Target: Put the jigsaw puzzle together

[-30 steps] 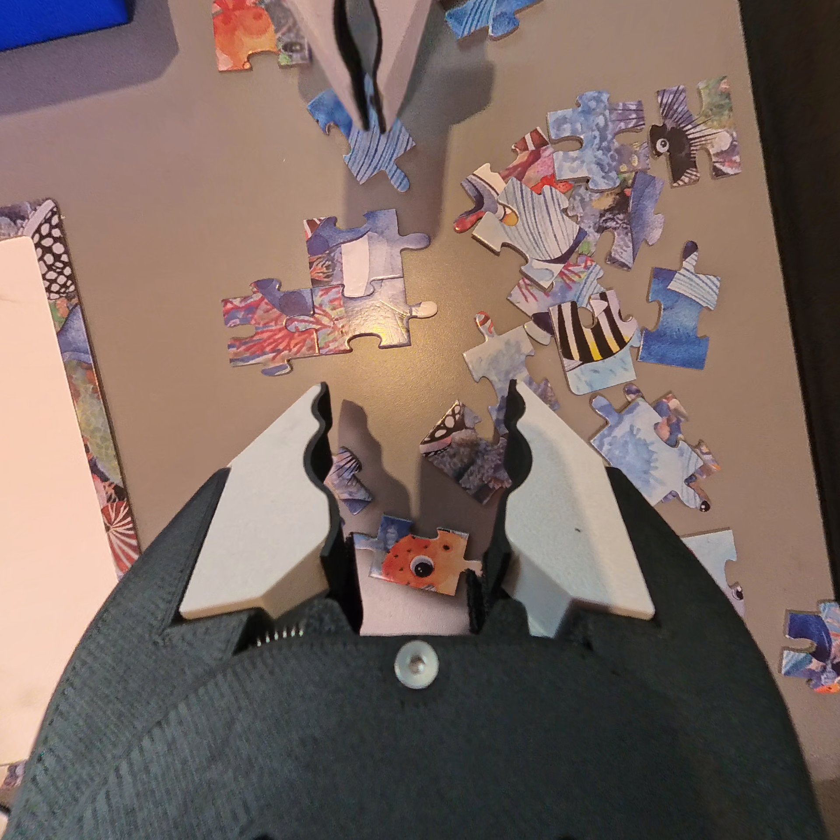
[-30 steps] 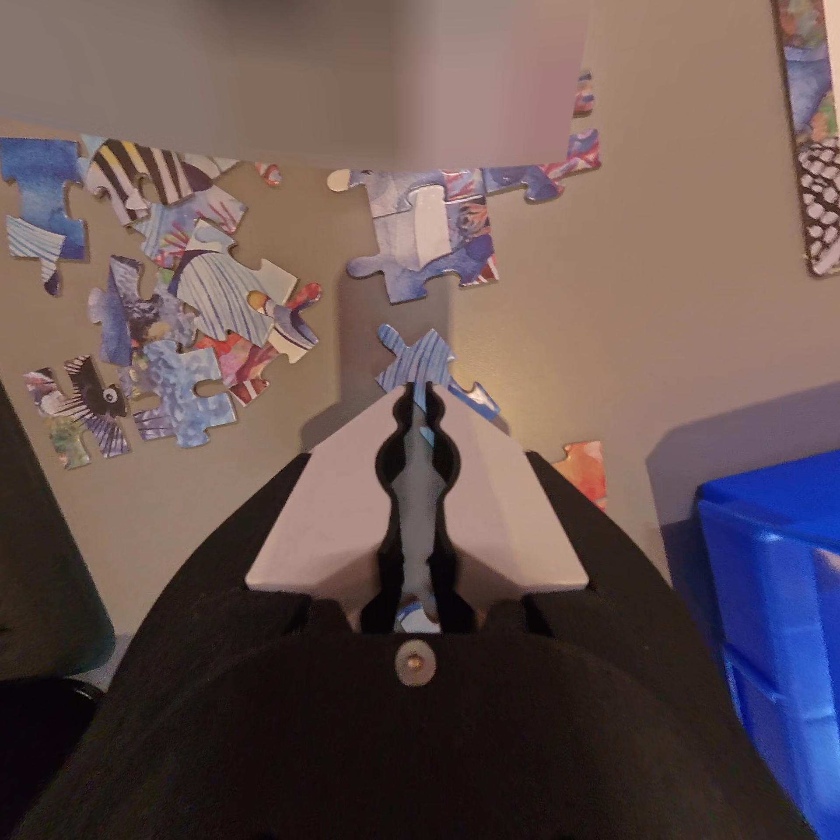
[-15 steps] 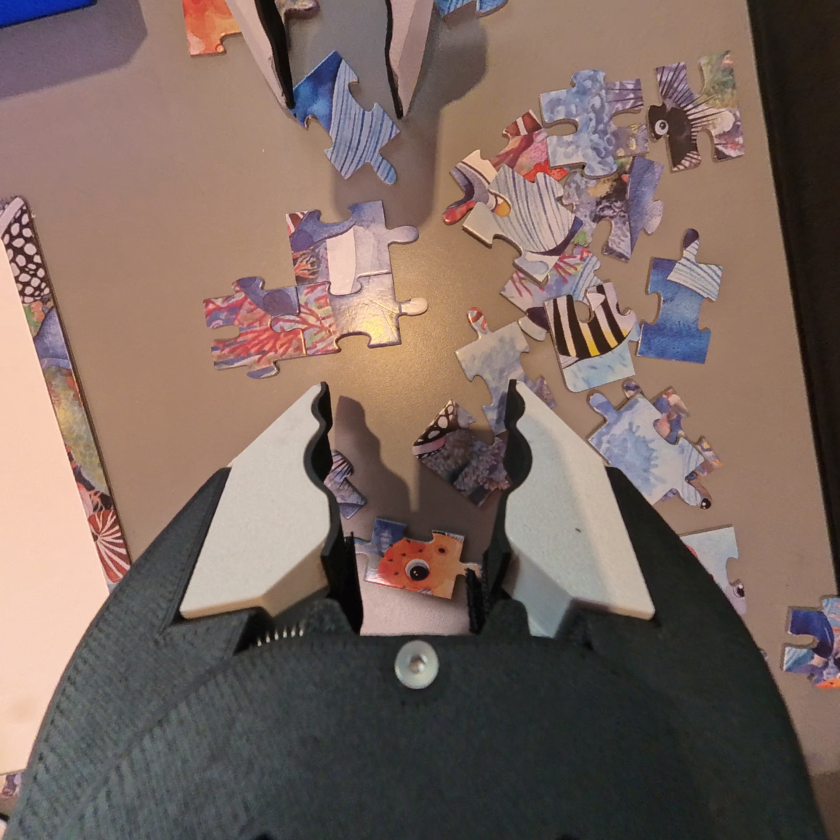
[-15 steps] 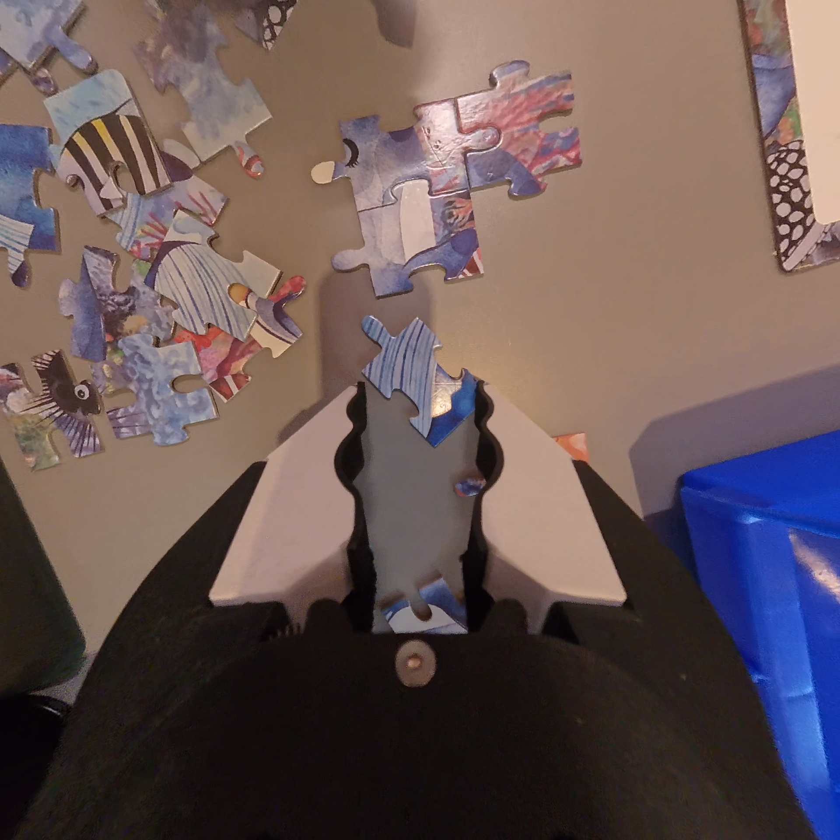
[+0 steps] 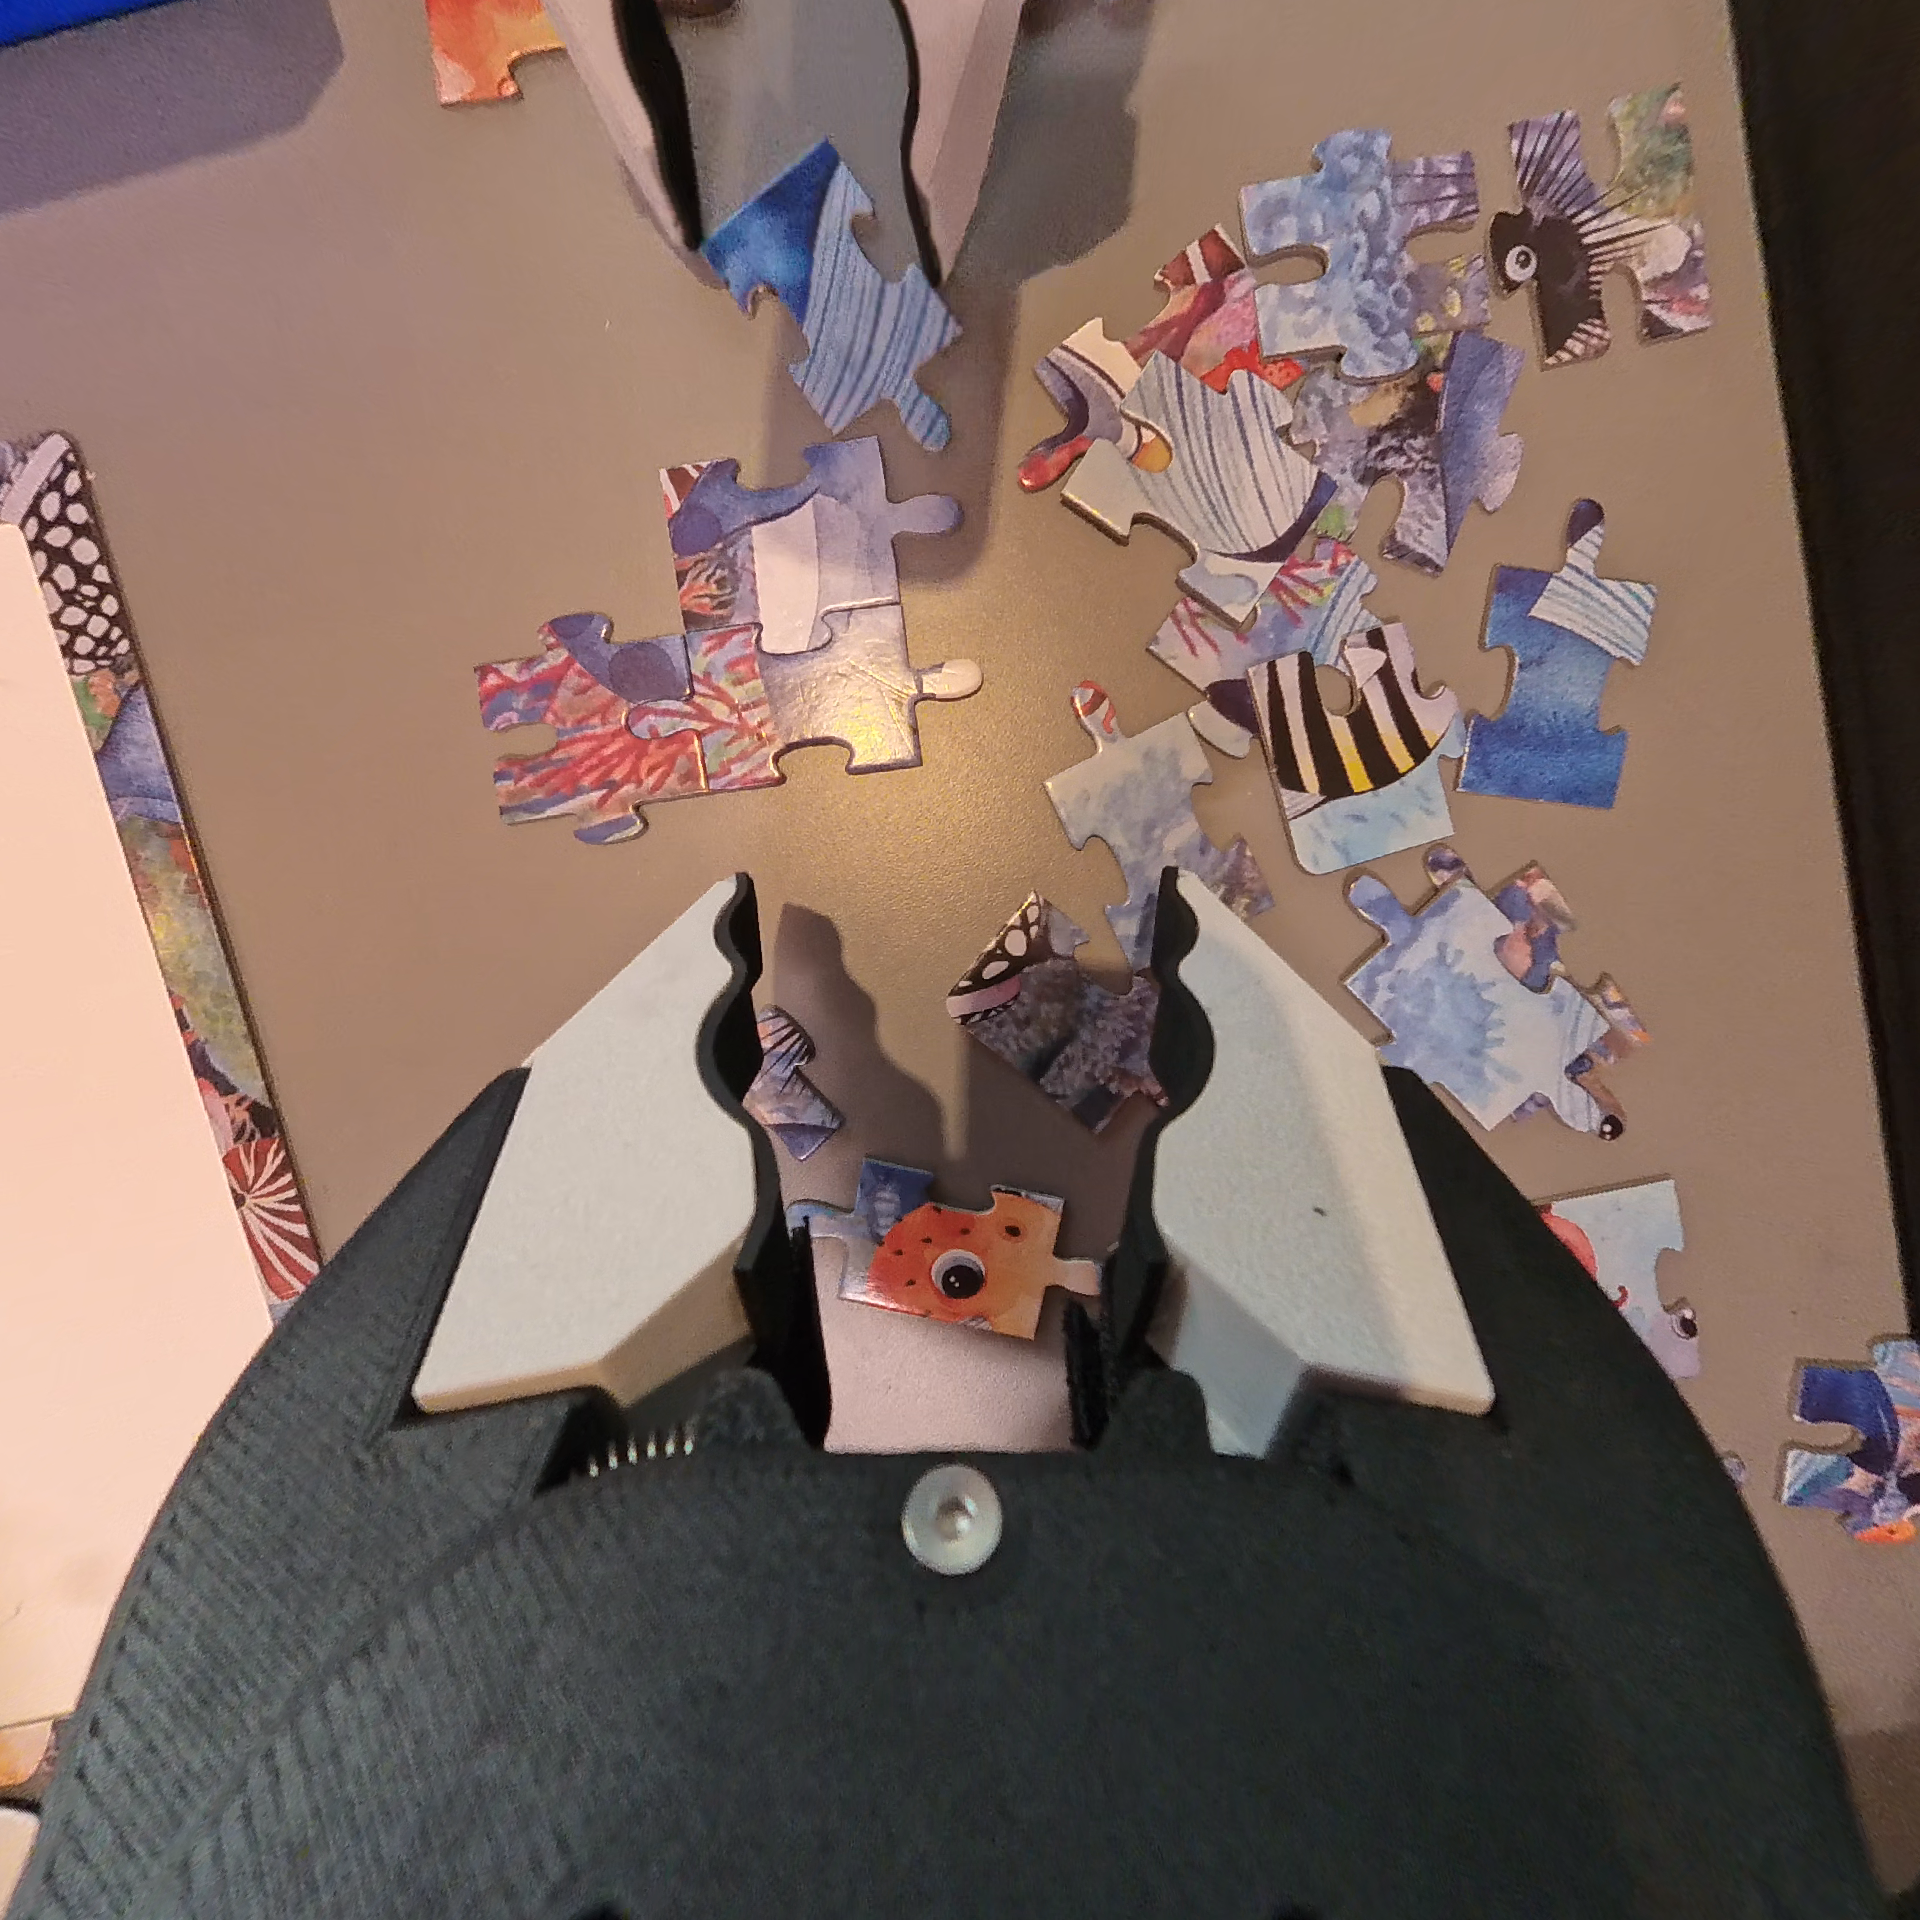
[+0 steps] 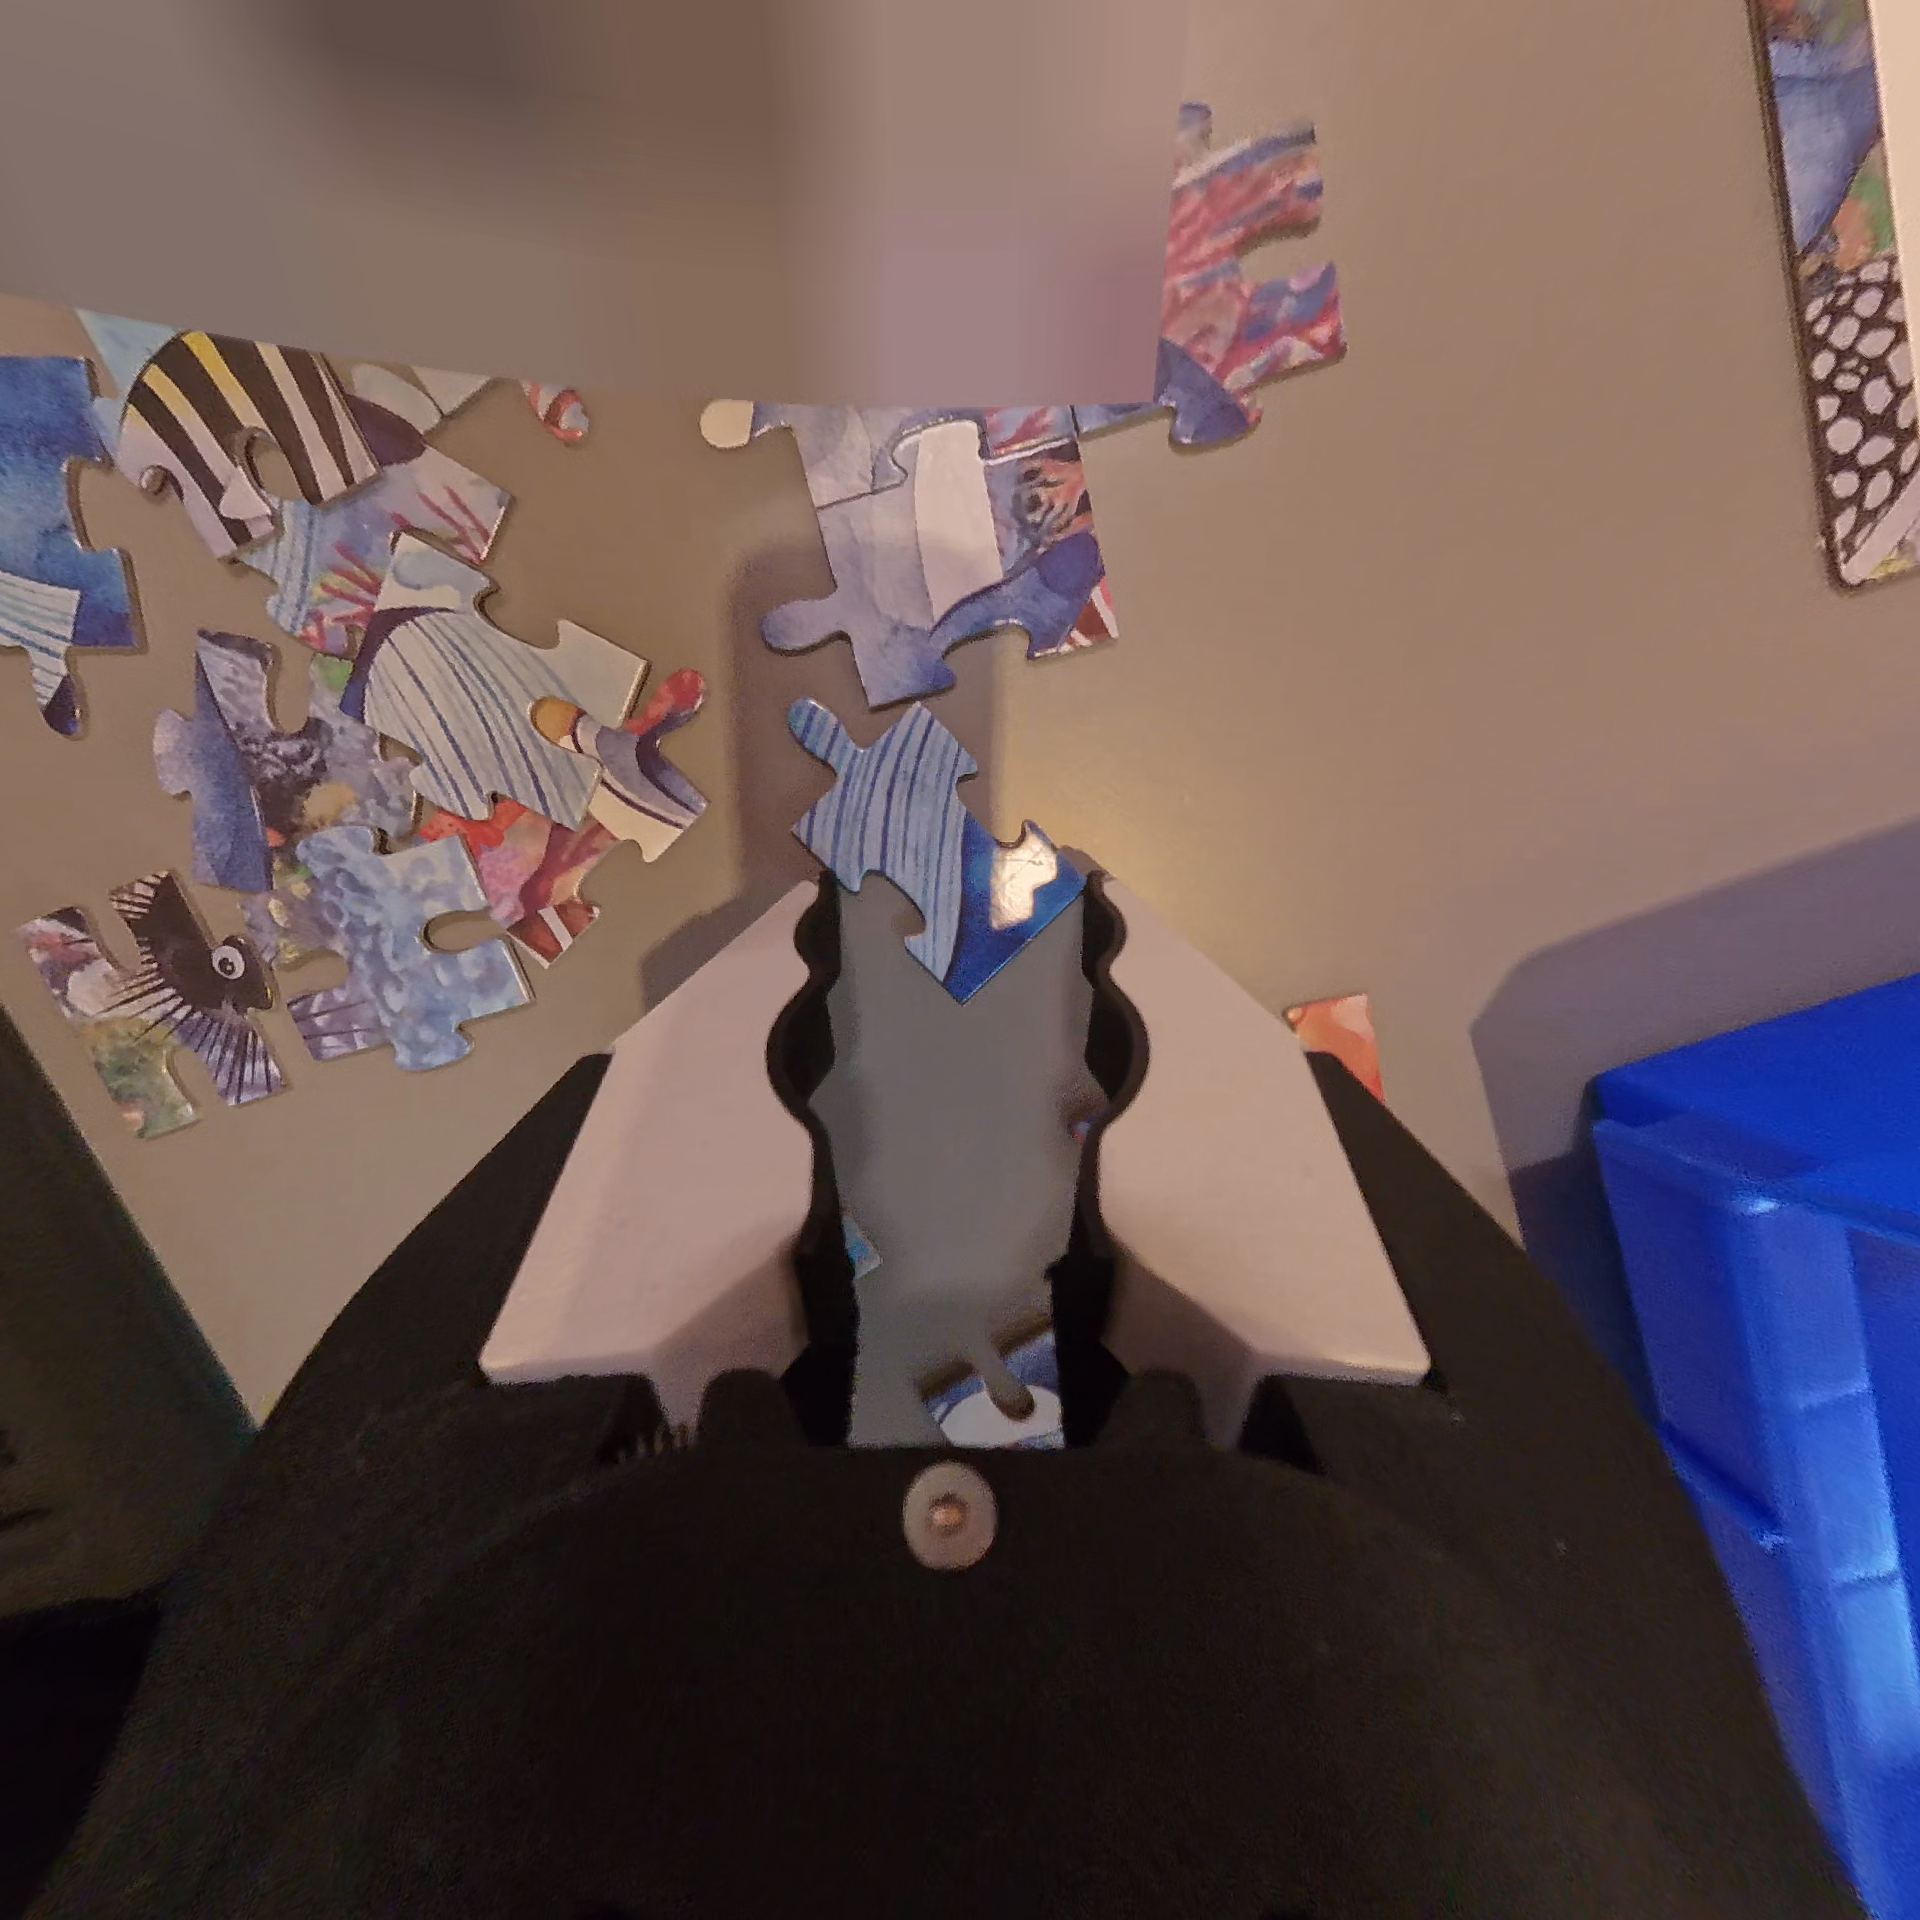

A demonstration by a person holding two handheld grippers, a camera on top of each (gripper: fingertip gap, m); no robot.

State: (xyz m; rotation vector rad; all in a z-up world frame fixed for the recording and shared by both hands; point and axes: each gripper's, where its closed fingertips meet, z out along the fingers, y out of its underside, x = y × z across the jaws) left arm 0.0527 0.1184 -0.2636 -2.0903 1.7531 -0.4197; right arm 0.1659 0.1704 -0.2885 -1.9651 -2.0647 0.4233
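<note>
A blue striped puzzle piece [image 6: 914, 831] lies flat on the grey table, its dark blue corner between the tips of my open right gripper [image 6: 956, 888]. It sits just short of a joined cluster of three pieces [image 6: 956, 540]. In the left wrist view the same piece [image 5: 842, 301] lies above the cluster [image 5: 727, 665], with the right gripper [image 5: 816, 244] open around it. My left gripper [image 5: 956, 894] is open and empty, hovering over an orange fish piece [image 5: 961, 1262] and a spotted piece [image 5: 1049, 1018].
Several loose pieces [image 5: 1351, 623] are scattered to the right, near the table's dark edge [image 5: 1829, 623]. A puzzle board with a patterned border [image 5: 156, 831] lies at the left. A blue bin [image 6: 1766, 1351] stands beside the right gripper. An orange piece [image 5: 488, 52] lies at the top. My hands' fingertips stand some 12 centimeters from each other.
My right gripper was shut on the blue striped piece a second ago; it has opened and the piece now lies flat on the table. My left gripper has stayed open.
</note>
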